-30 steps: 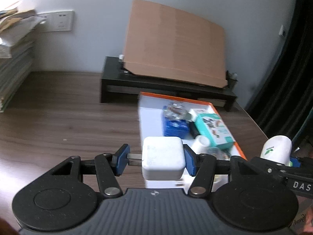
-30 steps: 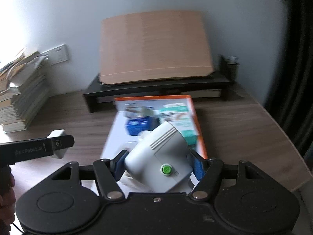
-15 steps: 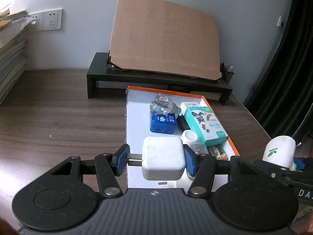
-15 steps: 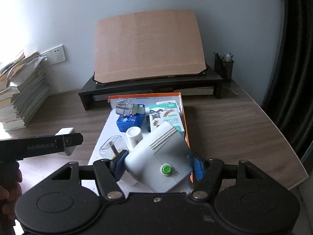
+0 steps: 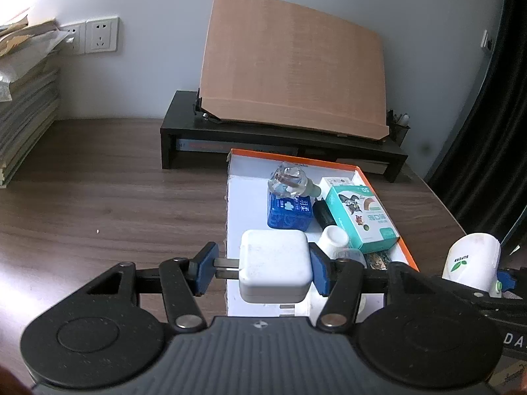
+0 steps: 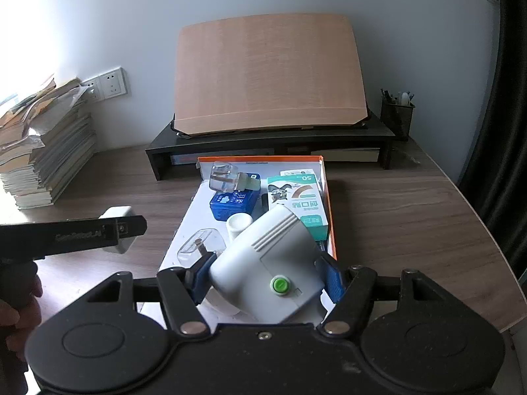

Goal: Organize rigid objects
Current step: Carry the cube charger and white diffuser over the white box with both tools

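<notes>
The left gripper [image 5: 262, 270] pinches a white charger [image 5: 275, 268] between its blue fingers [image 5: 318, 273], prongs pointing left, above the near left edge of the orange-rimmed tray [image 5: 382, 191]. The right gripper [image 6: 268, 279] pinches a white device [image 6: 268, 263] with a green button, tilted, over the tray's near right part.

To place both well, I would lower 1 at a time into bare white floor: the charger near left, the device only where it clears the small white bottle [image 6: 239, 225] and the clear case [image 6: 201, 247].

Readable writing: "50" on the teal box [image 6: 301, 204], Chinese characters on the blue box [image 6: 232, 204], and a green leaf logo on the device.
</notes>
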`<state>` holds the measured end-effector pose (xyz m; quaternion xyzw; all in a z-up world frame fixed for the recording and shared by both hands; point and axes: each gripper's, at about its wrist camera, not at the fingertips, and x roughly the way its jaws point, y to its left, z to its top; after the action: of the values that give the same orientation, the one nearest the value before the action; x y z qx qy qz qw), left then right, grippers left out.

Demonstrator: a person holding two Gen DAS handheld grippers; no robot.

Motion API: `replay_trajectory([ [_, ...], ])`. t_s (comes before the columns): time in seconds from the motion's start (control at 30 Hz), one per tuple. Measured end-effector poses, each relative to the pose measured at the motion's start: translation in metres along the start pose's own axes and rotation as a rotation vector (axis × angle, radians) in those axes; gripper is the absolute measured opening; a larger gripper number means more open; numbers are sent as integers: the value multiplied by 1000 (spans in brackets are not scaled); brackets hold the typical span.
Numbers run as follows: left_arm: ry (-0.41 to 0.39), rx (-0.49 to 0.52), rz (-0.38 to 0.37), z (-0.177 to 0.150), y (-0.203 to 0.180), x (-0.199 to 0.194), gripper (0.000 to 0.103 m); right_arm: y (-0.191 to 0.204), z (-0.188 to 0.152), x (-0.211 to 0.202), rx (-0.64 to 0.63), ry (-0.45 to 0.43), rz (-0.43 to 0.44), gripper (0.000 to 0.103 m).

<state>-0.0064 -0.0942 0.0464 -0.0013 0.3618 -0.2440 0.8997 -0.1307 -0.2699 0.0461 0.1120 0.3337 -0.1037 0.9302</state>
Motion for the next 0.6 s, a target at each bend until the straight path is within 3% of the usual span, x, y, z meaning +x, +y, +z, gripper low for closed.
replay_trajectory([
  [0.6, -22, 8, 11, 18, -7, 17, 58, -2, 3, 4, -2, 1, 3, 80],
])
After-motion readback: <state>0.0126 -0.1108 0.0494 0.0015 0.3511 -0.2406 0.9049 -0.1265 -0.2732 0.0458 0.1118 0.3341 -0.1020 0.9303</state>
